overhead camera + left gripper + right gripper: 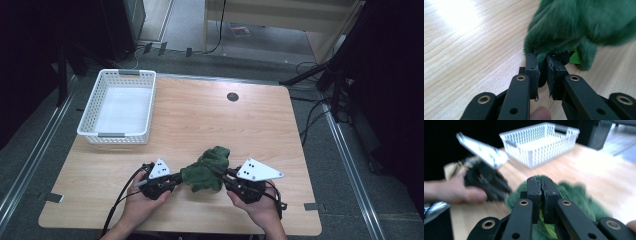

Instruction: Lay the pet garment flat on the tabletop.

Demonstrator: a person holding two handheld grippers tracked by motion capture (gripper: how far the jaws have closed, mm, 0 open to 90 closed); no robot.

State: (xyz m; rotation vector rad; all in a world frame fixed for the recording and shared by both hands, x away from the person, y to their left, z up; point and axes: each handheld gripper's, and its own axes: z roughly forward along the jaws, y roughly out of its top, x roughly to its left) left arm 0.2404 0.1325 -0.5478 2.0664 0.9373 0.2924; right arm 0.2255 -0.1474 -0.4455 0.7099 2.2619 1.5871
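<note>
Jaws on your left gripper (542,65) are pinched on a fold of the green cloth (584,22); in the left gripper view the pile is squeezed between the two black pads, with only a thin gap left beside it. Your right gripper (541,183) has its pads pressed together, and in the right gripper view a bit of bright green fabric shows between them lower down, the fuzzy cloth (576,195) bunched right behind and below the tips. Both grips are on cloth.

Seen from the high view:
- The green cloth (206,169) sits crumpled on the wooden table (210,115), near your edge, roughly mid-width.
- Your left gripper (176,181) meets the cloth's left side, your right gripper (221,173) its right side. The two are near each other, cloth between them.
- Each gripper carries a grey three-cornered plate on top; a cable trails from the left one toward you.
- Your hands come in from the bottom edge, one behind each gripper.

A white basket (119,106) stands at the far left of the table, well apart from the cloth, its long side running away from you. It turns up also in the right gripper view (540,141), beyond the cloth.

A small dark round fitting (232,96) sits in the tabletop near the far edge.

Whether the cloth is lifted clear of the wood or resting on it, you cannot tell from these angles.
</note>
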